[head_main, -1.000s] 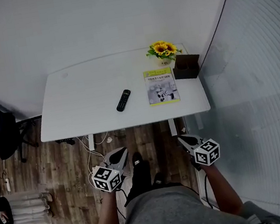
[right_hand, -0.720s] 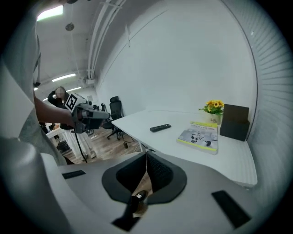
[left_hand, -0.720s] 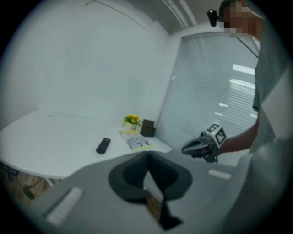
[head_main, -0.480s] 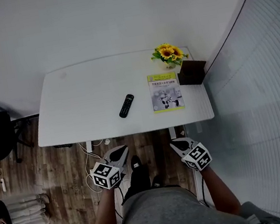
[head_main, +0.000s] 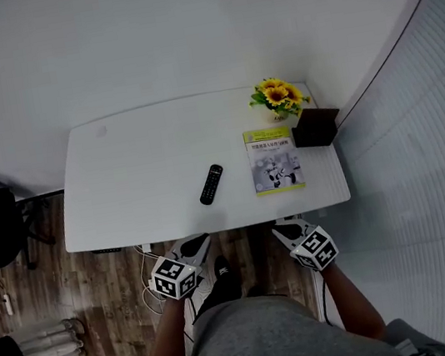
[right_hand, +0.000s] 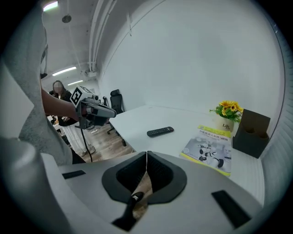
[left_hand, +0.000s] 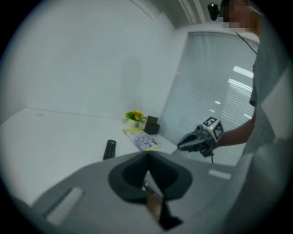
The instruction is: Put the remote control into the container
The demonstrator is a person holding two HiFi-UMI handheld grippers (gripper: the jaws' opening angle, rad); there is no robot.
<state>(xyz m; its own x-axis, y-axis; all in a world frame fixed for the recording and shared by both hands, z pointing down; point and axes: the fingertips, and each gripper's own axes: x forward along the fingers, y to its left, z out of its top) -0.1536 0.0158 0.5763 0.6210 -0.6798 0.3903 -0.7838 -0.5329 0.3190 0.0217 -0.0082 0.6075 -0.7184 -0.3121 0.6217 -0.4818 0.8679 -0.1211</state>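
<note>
Nearer the counter [head_main: 137, 170] than earlier, left gripper [head_main: 200, 238] and right gripper [head_main: 279, 226] are held with fingers shut, empty. The remote control [head_main: 212, 184] lies ungrasped; transfer into container [head_main: 316, 127] remains undone

Remote [head_main: 212, 184] on white table [head_main: 137, 170]; booklet [head_main: 274, 159] right of it; container [head_main: 316, 127] at right edge.

A: Where's the remote control [head_main: 212, 184] lying?
B: On the table [head_main: 119, 165], mid-front. Booklet [head_main: 274, 160] is lying just R of it.
A: And the container [head_main: 316, 127]?
B: Standing at the R edge, beside the booklet's far end. Flowers [head_main: 279, 96] are sitting just behind it, to the L.
</note>
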